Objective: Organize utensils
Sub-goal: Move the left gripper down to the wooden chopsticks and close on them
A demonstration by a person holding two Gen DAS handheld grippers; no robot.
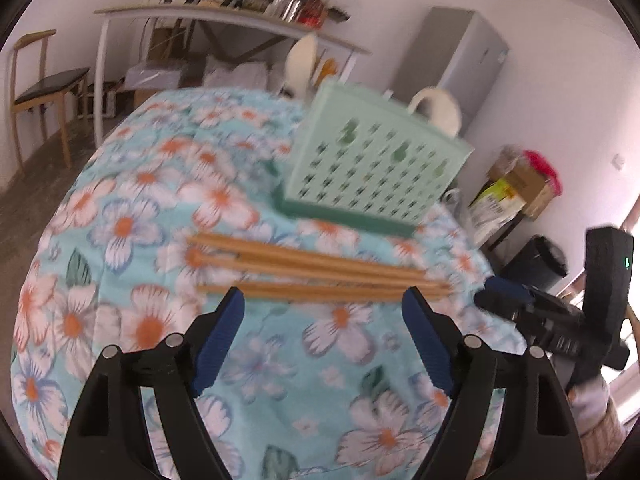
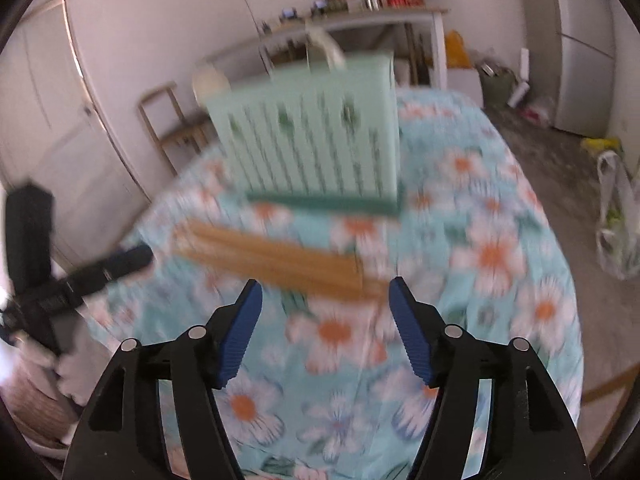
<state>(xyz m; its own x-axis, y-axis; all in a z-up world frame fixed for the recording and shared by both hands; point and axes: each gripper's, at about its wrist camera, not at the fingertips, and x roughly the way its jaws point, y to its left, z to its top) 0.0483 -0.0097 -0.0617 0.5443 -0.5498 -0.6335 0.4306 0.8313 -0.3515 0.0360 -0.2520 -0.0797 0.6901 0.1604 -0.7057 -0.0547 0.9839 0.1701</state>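
Chopsticks [image 1: 316,272] lie bundled on the table [image 1: 132,208], just in front of the green holder [image 1: 372,160]. Left gripper [image 1: 322,300] has fingers spread, empty, at the bundle's near edge. Right gripper [image 2: 324,292] is spread too, nothing pinched (view blurred). Sticks look light, stiff, and likely to roll; best pinched across the middle of the bundle.
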